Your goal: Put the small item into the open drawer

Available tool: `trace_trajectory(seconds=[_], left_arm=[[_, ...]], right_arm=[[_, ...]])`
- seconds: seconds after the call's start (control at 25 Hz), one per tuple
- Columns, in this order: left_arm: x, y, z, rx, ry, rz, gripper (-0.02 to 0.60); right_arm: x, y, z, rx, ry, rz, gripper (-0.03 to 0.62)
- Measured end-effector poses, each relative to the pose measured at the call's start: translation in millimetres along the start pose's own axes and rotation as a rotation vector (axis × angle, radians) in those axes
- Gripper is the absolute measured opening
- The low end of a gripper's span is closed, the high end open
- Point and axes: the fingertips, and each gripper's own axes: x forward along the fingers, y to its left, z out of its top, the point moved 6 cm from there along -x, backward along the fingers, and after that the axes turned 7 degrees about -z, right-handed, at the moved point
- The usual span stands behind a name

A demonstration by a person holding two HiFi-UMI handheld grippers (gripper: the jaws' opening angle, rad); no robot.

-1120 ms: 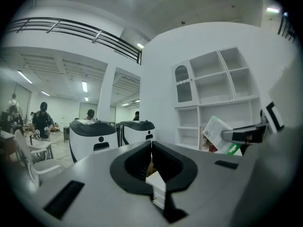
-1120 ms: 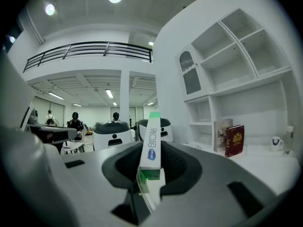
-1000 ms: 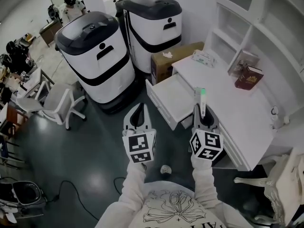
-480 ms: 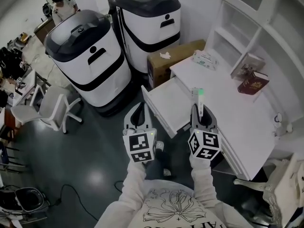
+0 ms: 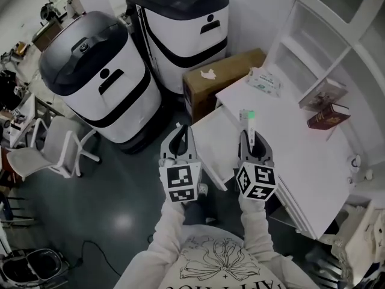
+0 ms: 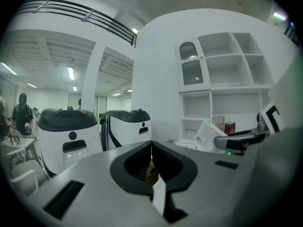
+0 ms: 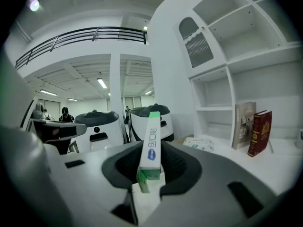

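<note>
Cream long-sleeved sweatshirt [image 5: 212, 274] with black floral print

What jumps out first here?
Two big white-and-black machines stand on the floor at upper left of the head view. Nearer, the right gripper is shut on a slim white-and-green box, by the open white drawer.

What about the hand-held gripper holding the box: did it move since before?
Yes. The right hand-held gripper, shut on the box, went forward: its marker cube sat behind the front corner of the open drawer, now level with it.
</note>
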Motion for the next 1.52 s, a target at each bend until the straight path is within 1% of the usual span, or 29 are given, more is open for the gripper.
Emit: trace_trajectory(seconds=[0.2, 0.44, 0.68, 0.84, 1.08, 1.52], left_arm=[[38, 19, -11, -0.005, 0.042, -0.027, 0.008], [69, 30, -29, -0.019, 0.094, -0.041, 0.008], [89, 32, -46, -0.036, 0.144, -0.047, 0.008], [101, 34, -55, -0.050, 0.167, -0.033, 0.008], [115, 29, -76, -0.065, 0.206, -0.017, 0.008], [128, 24, -131, -0.095, 0.307, 0.015, 0.008]], right_arm=[[38, 1, -14, -0.002, 0.058, -0.020, 0.092], [70, -5, -34, -0.002, 0.121, -0.031, 0.093], [94, -10, -60, -0.016, 0.201, -0.020, 0.092], [111, -12, -80, -0.027, 0.258, 0.005, 0.092], [136, -15, -123, -0.061, 0.348, 0.053, 0.092], [166, -24, -230, -0.098, 0.576, 0.103, 0.092]])
